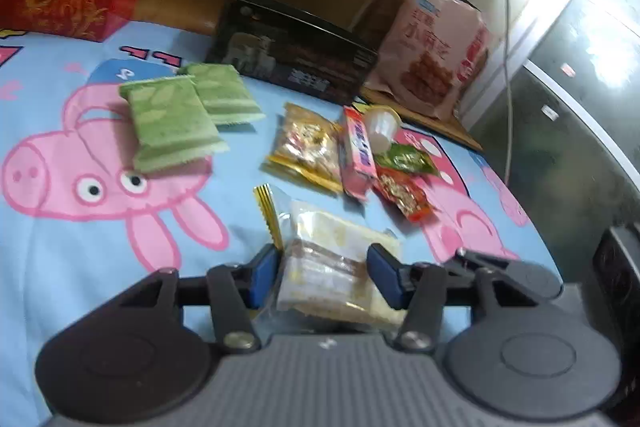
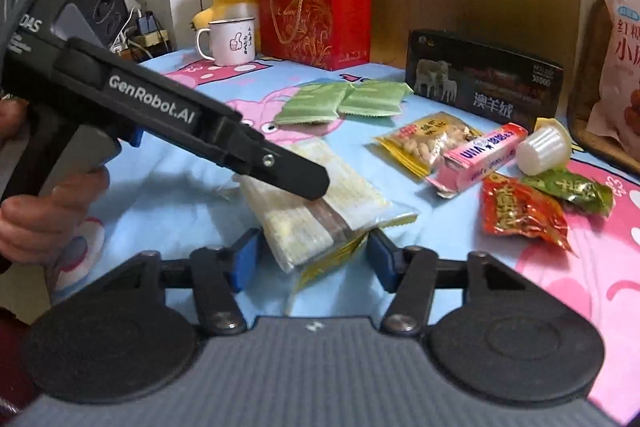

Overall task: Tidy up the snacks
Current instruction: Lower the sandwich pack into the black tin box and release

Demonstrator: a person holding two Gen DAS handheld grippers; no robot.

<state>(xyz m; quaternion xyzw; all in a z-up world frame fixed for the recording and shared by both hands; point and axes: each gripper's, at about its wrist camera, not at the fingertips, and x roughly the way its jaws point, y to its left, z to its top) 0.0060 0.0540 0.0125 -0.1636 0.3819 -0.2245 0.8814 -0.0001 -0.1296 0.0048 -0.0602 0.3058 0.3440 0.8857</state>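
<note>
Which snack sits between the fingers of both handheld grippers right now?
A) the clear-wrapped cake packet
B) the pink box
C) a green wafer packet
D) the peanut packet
A: the clear-wrapped cake packet lies between the fingers of the right gripper and of the left gripper.

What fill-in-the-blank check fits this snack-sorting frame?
1. The two matching wafer packets are ____ in colour.
2. The clear sandwich-biscuit packet lies between the blue pads of the ____ hand-held gripper.
3. The enamel mug stands beside a ____ gift box.
4. The pink carton lies next to a packet of ____.

Missing: green; right; red; peanuts
</note>
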